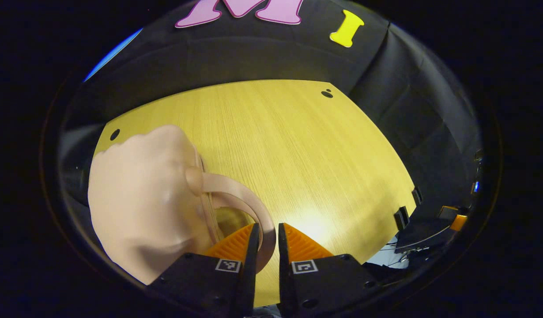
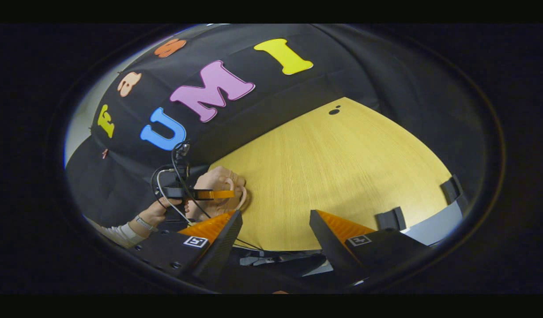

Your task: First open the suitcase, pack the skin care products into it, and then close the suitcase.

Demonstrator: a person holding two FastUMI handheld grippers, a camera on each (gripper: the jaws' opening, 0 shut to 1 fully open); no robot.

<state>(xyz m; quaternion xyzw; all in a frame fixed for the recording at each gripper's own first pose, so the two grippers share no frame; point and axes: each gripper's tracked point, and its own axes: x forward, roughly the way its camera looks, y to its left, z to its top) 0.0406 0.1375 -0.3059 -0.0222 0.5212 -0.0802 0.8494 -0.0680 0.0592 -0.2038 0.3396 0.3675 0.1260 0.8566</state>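
"What was there?"
"One wood table, black cloth walls."
"And things?"
"One pink case at nine o'clock. Left gripper pinched its handle. Right gripper gaped open."

Pale pink, plain-surfaced soft suitcase with a curved loop handle of matching pink. Yellow wood-grain tabletop, fine straight lines running its length, small black round holes near the far corners. Black clips along the table edge. White long sleeve on the person's forearm. Black cable looping beside the hand.
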